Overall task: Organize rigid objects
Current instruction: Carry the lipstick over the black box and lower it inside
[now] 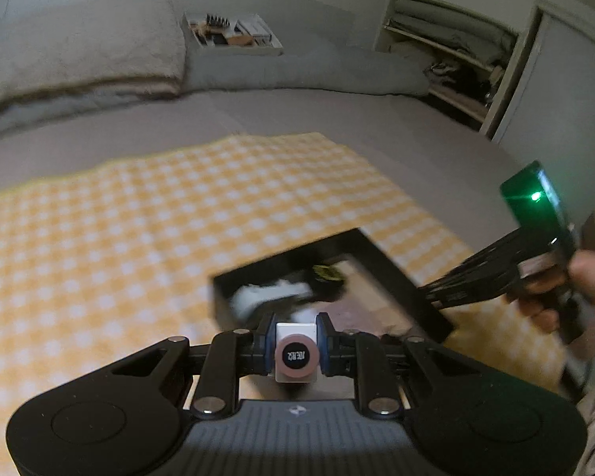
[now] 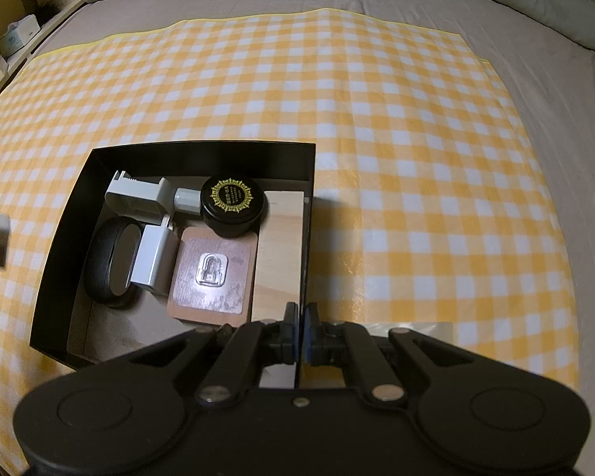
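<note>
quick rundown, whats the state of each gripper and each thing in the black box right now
left gripper: shut on the small white box, above the near end of the black box
small white box: held, pink round label facing the camera
right gripper: shut on the black box's right wall
black box: open, no lid, on the checked cloth
round black jar: lid on, gold emblem up
black case: closed
white adapter: lying flat

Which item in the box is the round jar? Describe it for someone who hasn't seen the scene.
On the yellow checked cloth sits an open black box. Along its far wall, next to the pale wooden block, stands the round black jar. It alone has a gold sunburst ring on its lid.
</note>
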A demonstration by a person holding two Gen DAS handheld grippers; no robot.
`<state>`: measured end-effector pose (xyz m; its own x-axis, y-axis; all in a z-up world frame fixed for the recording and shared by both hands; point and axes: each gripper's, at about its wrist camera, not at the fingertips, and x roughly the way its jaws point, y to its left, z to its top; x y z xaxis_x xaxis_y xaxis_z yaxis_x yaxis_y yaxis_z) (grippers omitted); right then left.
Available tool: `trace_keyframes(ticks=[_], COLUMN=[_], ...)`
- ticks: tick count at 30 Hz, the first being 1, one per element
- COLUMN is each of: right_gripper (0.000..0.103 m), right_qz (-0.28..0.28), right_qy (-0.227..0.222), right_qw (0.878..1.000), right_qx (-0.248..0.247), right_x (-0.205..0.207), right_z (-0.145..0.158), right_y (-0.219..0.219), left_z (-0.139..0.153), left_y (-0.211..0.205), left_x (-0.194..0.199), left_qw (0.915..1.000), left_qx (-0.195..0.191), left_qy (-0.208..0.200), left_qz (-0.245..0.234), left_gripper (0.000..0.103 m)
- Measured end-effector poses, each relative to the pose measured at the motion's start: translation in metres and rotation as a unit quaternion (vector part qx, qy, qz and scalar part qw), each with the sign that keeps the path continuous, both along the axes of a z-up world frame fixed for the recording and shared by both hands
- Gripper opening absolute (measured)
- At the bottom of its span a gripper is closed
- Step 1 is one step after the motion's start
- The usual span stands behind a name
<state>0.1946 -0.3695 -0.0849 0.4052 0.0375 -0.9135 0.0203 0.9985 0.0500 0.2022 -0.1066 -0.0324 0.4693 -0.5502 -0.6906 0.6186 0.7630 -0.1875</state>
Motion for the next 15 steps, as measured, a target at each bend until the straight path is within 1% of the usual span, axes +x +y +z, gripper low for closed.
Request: trace_keyframes(ticks=[4, 7, 9, 12, 14, 15], right_gripper=[0.004, 0.004, 0.004, 0.004, 0.004, 0.004], right_qz=[0.000, 0.000, 0.000, 0.002, 0.002, 0.001], right_qy=[0.000, 0.000, 0.000, 0.000, 0.000, 0.000], right_qw=[1.000, 1.000, 1.000, 1.000, 1.000, 1.000], right_qx=[0.000, 0.001, 0.001, 0.001, 0.001, 0.001], right_x=[0.000, 0.000, 0.000, 0.000, 0.000, 0.000], right_z=[0.000, 0.000, 0.000, -0.001, 0.000, 0.000], right_y=[0.000, 0.000, 0.000, 0.001, 0.000, 0.000], left_z=[-0.015, -0.029, -0.039, -0.052, -0.057, -0.062], left_y=[-0.023, -0.036, -0.043, -0.053, -0.059, -0.062], left_x=[0.000, -0.001, 0.000, 0.000, 0.000, -0.001], left_qw=[0.9976, 0.9928, 0.9887, 0.9846, 0.9857, 0.9878], left_qx=[-0.028, -0.048, -0.065, -0.080, -0.066, -0.045], left_qy=[0.061, 0.105, 0.127, 0.142, 0.140, 0.131], left_qz=[0.016, 0.034, 0.047, 0.061, 0.067, 0.070], left_gripper=[0.022, 0.022, 0.022, 0.022, 0.023, 0.034])
